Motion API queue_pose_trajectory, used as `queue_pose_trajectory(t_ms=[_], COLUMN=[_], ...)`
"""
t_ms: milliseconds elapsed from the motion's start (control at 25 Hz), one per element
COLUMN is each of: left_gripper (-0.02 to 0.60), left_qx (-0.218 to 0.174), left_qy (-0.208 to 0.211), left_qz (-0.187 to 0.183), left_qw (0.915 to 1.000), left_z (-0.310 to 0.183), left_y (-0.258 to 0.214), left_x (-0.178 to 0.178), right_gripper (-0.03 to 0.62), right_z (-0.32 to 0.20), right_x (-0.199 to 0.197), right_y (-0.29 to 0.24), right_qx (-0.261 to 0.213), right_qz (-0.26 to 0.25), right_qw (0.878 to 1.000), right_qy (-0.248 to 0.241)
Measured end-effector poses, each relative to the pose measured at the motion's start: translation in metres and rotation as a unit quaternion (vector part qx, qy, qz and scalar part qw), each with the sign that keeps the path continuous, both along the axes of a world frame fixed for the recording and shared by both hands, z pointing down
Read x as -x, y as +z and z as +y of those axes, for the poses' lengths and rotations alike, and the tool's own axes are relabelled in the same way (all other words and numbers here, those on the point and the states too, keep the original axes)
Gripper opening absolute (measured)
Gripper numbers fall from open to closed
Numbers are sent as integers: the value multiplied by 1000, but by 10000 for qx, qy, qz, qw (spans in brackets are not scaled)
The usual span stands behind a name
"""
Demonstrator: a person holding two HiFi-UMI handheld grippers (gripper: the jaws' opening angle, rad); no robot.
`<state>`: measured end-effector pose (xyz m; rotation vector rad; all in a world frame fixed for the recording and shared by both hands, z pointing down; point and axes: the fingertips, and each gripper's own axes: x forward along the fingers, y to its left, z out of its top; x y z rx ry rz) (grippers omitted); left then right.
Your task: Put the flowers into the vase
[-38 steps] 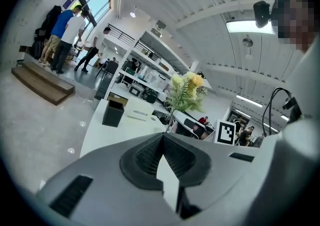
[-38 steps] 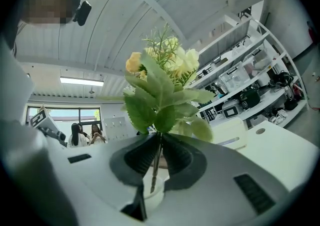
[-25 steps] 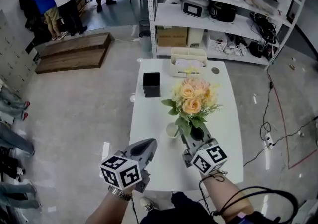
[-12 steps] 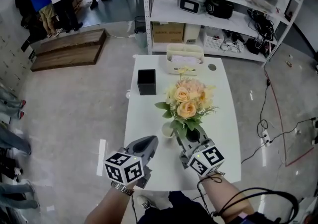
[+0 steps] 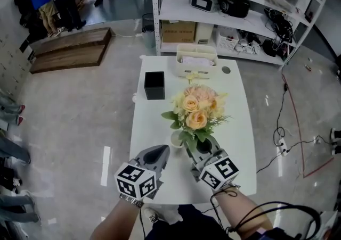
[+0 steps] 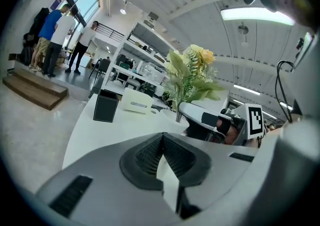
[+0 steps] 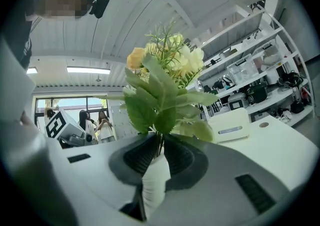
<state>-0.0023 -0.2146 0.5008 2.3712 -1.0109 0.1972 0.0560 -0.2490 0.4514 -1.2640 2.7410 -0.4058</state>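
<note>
peach flowers [image 5: 194, 111] standing above white counter [image 5: 232, 100] | right gripper [image 7: 159, 145] gripping stems, jaws having just been easing open | left gripper [image 6: 162, 140] hovering closed, empty

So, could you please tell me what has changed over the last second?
The right gripper has just been opening its jaws slightly, with the green stems of the peach and cream rose bouquet between them. The left gripper stays shut and empty beside it; the bouquet, the black square box and the white table look unmoved.
</note>
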Motion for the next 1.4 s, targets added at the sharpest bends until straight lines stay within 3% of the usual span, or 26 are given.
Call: queue_pose_trajectory(t_ms=[440, 640, 1400], left_gripper=[2, 2, 2], left_qx=[56, 92, 154], left_qy=[-1, -5, 79], left_qz=[33, 37, 78], left_qw=[10000, 10000, 9998], left_z=[-3, -3, -4], left_y=[11, 12, 18], left_x=[-4, -5, -8], right_gripper=[82, 135, 131], right_z=[8, 13, 24], right_x=[2, 5, 9], right_y=[7, 5, 5], right_qx=[13, -45, -360], right_qz=[184, 316, 809], right_qw=[9993, 9982, 9946], right_qy=[-336, -499, -541])
